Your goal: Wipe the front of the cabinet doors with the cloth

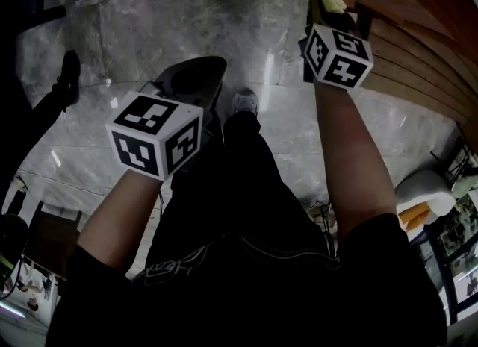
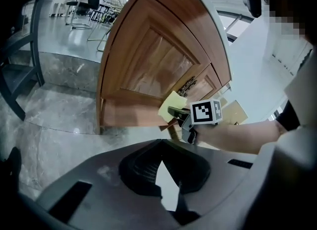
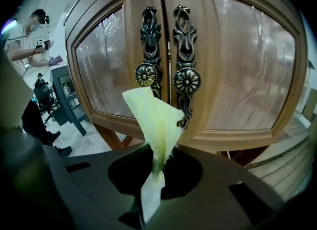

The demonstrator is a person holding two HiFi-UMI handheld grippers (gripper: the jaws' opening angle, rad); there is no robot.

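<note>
The cabinet (image 2: 153,61) is the only container in view; its two doors, left door (image 3: 106,70) and right door (image 3: 247,66), are shut, so what it holds cannot be seen. In the right gripper view they fill the upper frame, each with a pale glossy panel in a warm wooden frame; a pair of dark ornate handles (image 3: 184,61) with round rosettes sits on either side of the centre seam.

At the bottom of the left gripper view, the left gripper (image 2: 159,147) has its jaws together at the tips with nothing between them. At the bottom centre of the right gripper view, the right gripper (image 3: 153,167) is clamped on the cloth (image 3: 153,120).

The floor (image 1: 149,32) is grey veined marble with a sheen, filling the upper left of the head view; the person's shoe (image 1: 245,101) stands on it mid-frame. Wooden planks (image 3: 292,169) run along the lower right of the right gripper view. Farther off, chairs (image 2: 84,4) stand in a bright hall at the upper left of the left gripper view; another person (image 3: 25,41) stands at the upper left of the right gripper view.

The cloth is pale yellow-green, thin and creased; it is pinched into a narrow neck at the jaws and fans upward to a wide, folded top. It rises in front of the lower ends of the handles, right at the door fronts; whether it touches them cannot be told.
</note>
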